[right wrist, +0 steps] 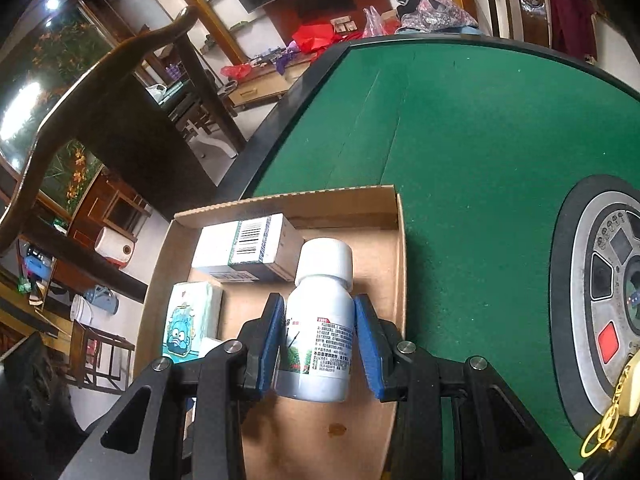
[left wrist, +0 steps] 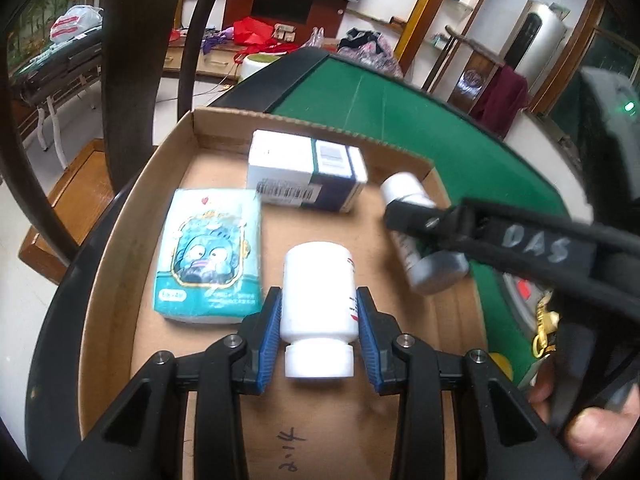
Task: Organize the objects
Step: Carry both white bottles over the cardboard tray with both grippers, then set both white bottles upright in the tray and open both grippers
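With a carton and tissue pack already in the cardboard tray, the left tool grips a white bottle and the right tool a labelled bottle, both over the tray, unreleased.

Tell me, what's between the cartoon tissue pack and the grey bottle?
In the left wrist view, the white bottle sits between the tissue pack and the grey bottle, held in the left gripper.

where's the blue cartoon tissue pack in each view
Left wrist view: tissue pack lies left of centre in the cardboard tray, left of the held white bottle.
Right wrist view: tissue pack sits lower left, partly behind the gripper frame.
Shared landmark: the barcoded white box just beyond it.
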Tool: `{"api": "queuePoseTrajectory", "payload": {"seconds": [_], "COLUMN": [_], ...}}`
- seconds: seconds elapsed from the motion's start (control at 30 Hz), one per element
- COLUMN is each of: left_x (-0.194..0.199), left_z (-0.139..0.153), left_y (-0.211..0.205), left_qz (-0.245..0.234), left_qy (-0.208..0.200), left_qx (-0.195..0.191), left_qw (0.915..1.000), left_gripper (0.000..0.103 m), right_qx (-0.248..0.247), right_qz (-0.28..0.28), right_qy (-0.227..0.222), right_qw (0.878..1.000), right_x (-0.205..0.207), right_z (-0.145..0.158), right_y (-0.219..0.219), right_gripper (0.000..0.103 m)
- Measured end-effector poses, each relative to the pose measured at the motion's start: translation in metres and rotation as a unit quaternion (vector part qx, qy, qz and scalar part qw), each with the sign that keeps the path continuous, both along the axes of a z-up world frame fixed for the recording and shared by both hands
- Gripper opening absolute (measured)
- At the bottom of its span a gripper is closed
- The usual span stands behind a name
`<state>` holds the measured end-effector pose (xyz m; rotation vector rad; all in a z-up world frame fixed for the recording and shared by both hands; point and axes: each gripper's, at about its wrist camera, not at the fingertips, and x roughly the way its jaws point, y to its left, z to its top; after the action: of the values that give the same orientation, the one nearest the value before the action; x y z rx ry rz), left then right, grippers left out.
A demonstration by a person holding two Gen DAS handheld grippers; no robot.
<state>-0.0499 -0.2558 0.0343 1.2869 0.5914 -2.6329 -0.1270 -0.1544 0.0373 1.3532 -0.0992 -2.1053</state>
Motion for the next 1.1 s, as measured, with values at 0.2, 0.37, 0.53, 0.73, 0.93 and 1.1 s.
{"api": "queuePoseTrajectory", "payload": {"seconds": [0.2,0.37,0.53,0.73,0.93,1.1], "left_x": [-0.003,-0.004,-0.005,-0.003,-0.003,-0.003], "left_z": [0.001,-0.001,-0.004,-0.005,-0.006,-0.006], "left_y": [-0.003,-0.006,-0.007,-0.007,-0.006,-0.005], "left_qz": [0.001,0.003,0.003,0.006,0.008,0.008], "left_qy": [0.013,0.01,0.002,-0.001,0.0,-0.001], "left_qx": [0.011,0.018,0.02,0.023,0.024,0.024], "left_qw": [0.9999,0.9998,0.9998,0.9997,0.9997,0.9997], "left_gripper": [0.035,0.035,0.035,0.035,0.035,0.035], "right_qx": [0.004,0.008,0.015,0.014,0.011,0.012], "right_qz": [-0.004,-0.006,-0.005,-0.003,0.0,0.0], "right_qy": [-0.001,-0.001,0.003,0.007,0.005,0.006], "right_qw": [1.0,1.0,1.0,1.0,1.0,1.0], "right_x": [-0.006,-0.01,-0.011,-0.008,-0.005,-0.005], "right_z": [-0.003,-0.005,-0.006,-0.006,-0.006,-0.006], "right_y": [-0.005,-0.009,-0.012,-0.013,-0.014,-0.016], "right_gripper": [0.04,0.04,0.04,0.04,0.04,0.04]}}
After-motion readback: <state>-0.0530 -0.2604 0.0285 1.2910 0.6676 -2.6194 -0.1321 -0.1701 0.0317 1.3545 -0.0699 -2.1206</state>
